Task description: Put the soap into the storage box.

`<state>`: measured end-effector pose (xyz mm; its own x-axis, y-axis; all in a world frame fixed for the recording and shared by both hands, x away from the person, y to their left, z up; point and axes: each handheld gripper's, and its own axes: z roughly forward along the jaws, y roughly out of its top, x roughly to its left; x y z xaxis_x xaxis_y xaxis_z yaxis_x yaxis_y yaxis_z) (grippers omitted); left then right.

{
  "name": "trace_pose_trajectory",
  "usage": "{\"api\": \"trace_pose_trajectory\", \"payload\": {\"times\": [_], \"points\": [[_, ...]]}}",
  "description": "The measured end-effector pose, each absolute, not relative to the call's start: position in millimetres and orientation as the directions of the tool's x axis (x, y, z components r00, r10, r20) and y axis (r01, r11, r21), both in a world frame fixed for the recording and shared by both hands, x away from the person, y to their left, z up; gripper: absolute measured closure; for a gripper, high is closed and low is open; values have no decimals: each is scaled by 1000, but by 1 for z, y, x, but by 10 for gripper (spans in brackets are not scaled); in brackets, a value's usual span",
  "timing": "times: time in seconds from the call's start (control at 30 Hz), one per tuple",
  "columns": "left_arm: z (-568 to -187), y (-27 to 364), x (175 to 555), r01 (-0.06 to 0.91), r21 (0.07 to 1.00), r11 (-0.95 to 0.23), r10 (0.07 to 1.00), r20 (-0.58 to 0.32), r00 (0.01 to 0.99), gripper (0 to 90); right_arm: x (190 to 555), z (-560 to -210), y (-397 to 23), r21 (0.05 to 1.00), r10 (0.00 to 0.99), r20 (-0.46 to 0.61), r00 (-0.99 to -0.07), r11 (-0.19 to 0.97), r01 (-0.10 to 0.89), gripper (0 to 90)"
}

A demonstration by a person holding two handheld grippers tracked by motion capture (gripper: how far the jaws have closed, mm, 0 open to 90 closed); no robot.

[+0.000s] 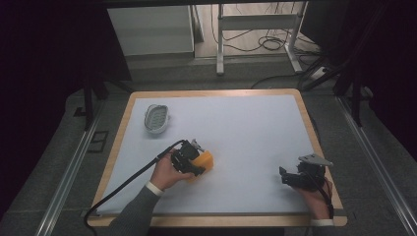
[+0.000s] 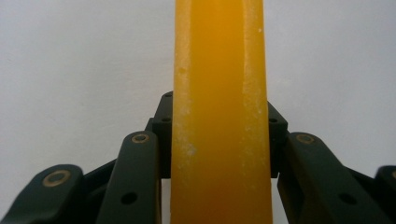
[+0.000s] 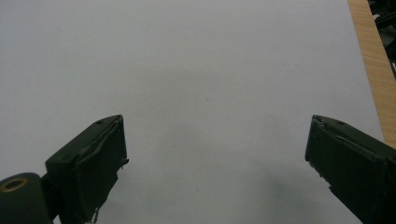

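Left gripper [image 1: 196,164] clamps orange block [image 1: 204,161]; right gripper [image 1: 285,175] gapes over white table [image 1: 246,128].

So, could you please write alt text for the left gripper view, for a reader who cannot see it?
A yellow-orange block stands upright in the middle of the picture, clamped between the two black jaws of the left gripper, which rise from the bottom edge. Behind them is a plain white table surface.
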<state>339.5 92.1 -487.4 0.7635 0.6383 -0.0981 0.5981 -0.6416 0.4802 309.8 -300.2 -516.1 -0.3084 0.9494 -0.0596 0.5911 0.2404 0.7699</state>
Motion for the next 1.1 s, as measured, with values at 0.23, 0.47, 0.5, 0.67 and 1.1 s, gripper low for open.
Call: {"api": "trace_pose_trajectory", "payload": {"times": [0.23, 0.47, 0.5, 0.67, 1.1], "points": [[-475, 102, 339, 595, 513, -618, 642, -108, 759, 608, 309, -516, -301, 772, 950, -58, -306, 237, 590, 54], [-472, 113, 339, 605, 530, -594, 653, -121, 747, 608, 309, -516, -301, 772, 952, -57, -302, 234, 592, 54], [-471, 114, 339, 606, 532, -592, 655, -121, 746, 608, 309, -516, -301, 772, 951, -59, -304, 236, 590, 54], [-470, 118, 339, 602, 538, -590, 658, -112, 745, 608, 310, -516, -301, 771, 951, -61, -302, 237, 591, 54], [-459, 129, 338, 593, 570, -569, 669, -98, 737, 608, 309, -515, -303, 776, 953, -58, -298, 231, 587, 54]]}}
